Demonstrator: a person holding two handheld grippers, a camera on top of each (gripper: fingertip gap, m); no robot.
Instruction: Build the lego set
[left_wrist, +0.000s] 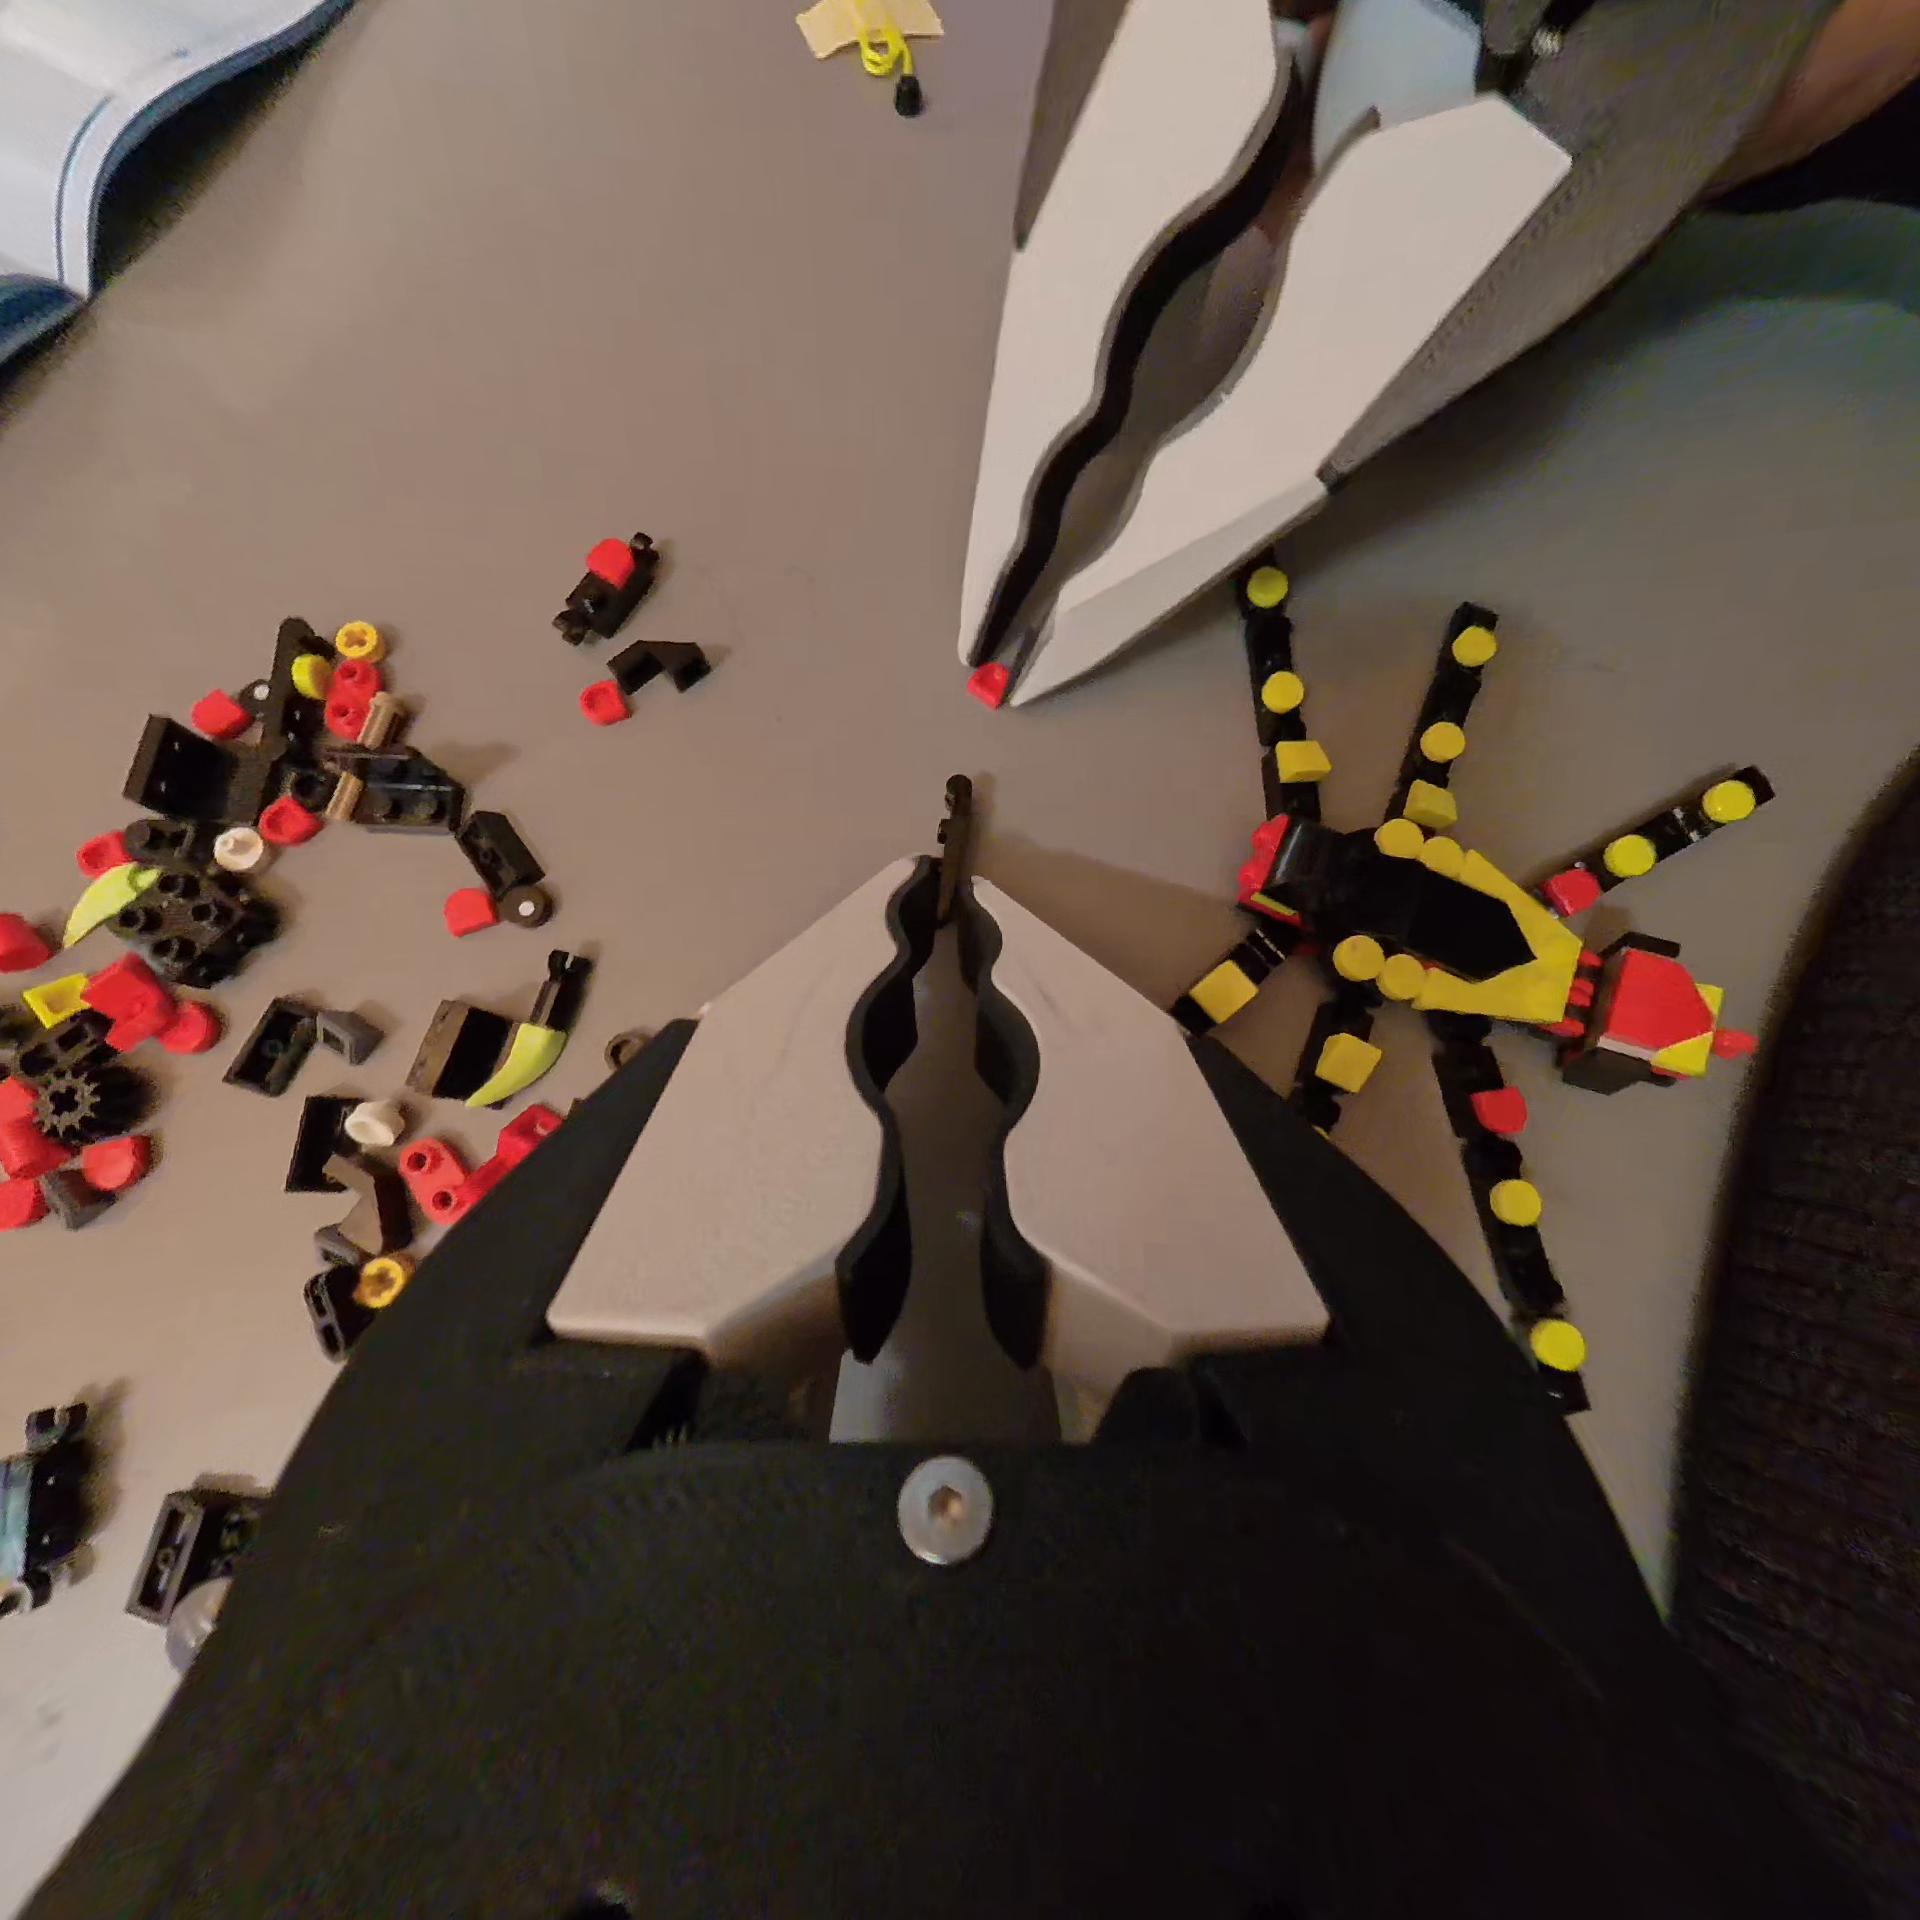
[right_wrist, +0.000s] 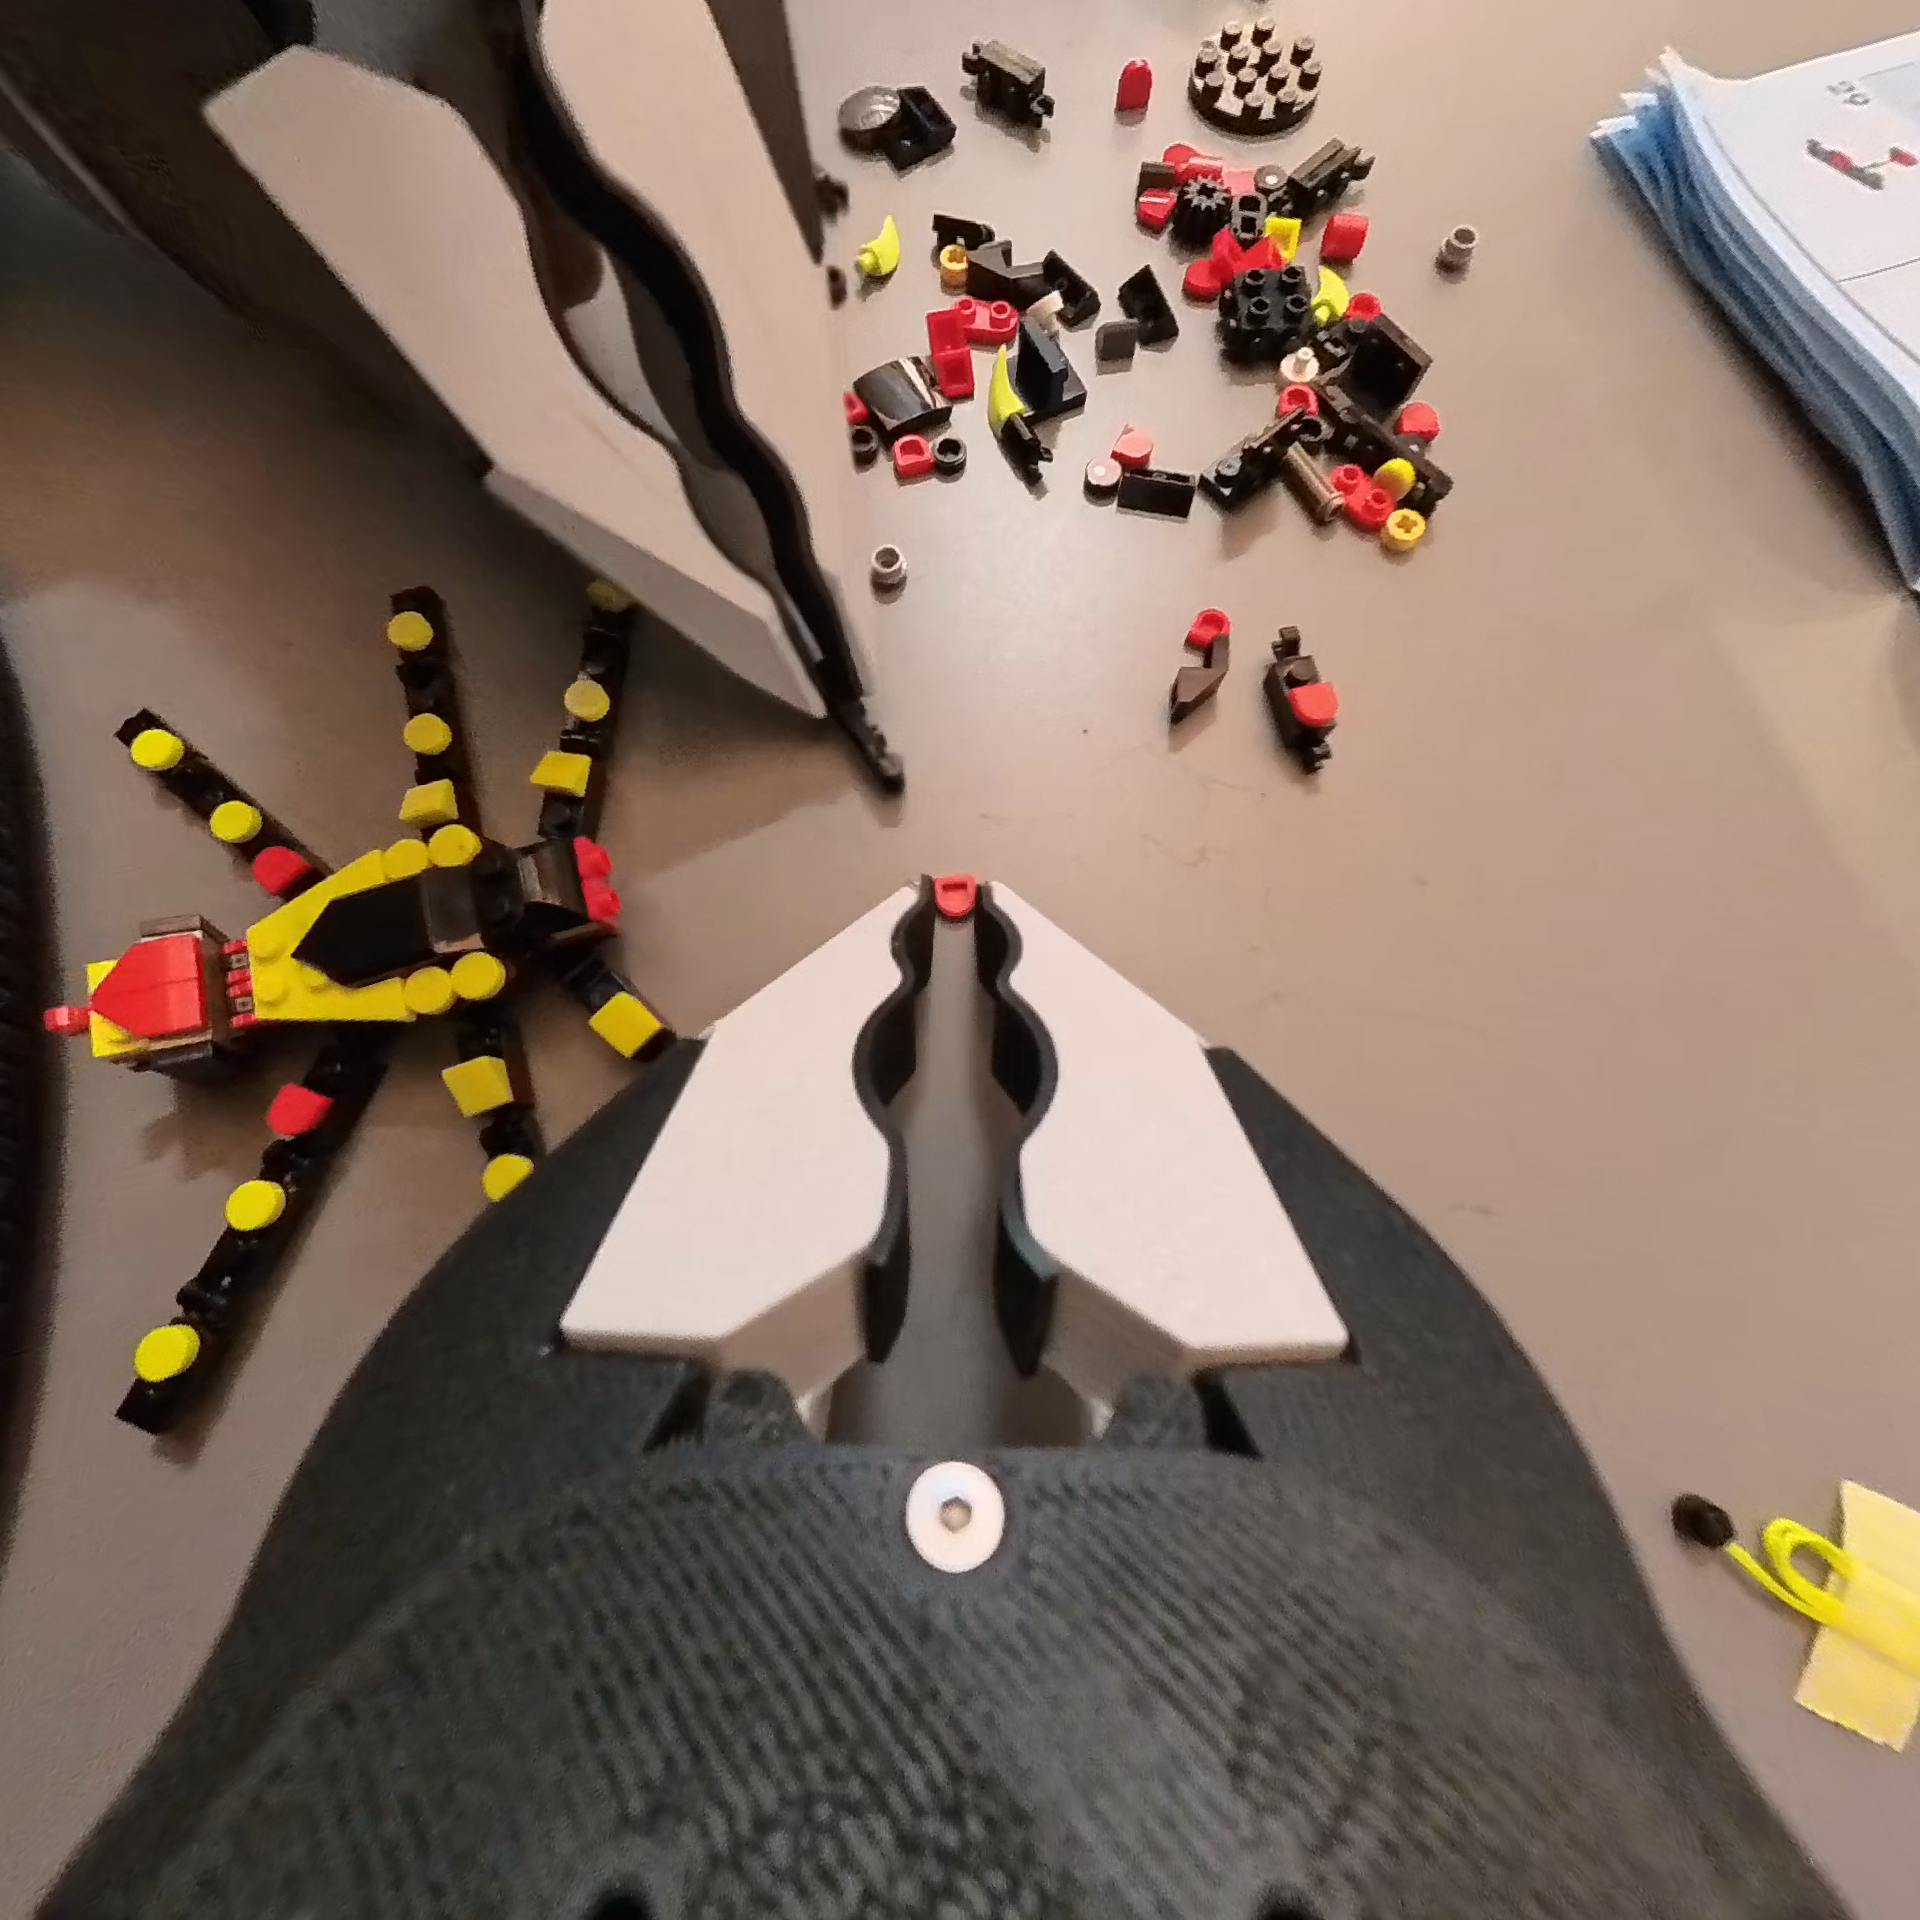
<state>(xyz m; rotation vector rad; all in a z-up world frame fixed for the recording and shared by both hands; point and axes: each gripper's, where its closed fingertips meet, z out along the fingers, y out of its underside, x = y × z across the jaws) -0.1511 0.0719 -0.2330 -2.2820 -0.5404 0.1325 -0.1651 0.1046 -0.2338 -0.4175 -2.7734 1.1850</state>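
Note:
My left gripper (left_wrist: 951, 878) is shut on a thin black clip piece (left_wrist: 957, 831) that sticks out past its tips. My right gripper (right_wrist: 953, 896) is shut on a small red slope piece (right_wrist: 953, 896). The two grippers face each other tip to tip, a short gap apart; the right one shows in the left wrist view (left_wrist: 997, 681) with the red piece (left_wrist: 987, 686). The left one shows in the right wrist view (right_wrist: 831, 707) with the black piece (right_wrist: 873, 743). A black, yellow and red spider model (left_wrist: 1434, 925) lies beside them, also in the right wrist view (right_wrist: 384, 935).
Several loose black, red and yellow pieces (left_wrist: 260, 935) lie in a pile on the grey table (left_wrist: 623, 364), also in the right wrist view (right_wrist: 1195, 332). An instruction booklet (right_wrist: 1787, 260) lies at the table edge. A yellow string on paper (right_wrist: 1829, 1600) lies nearby. About 4 cm separates my left fingertips from my right.

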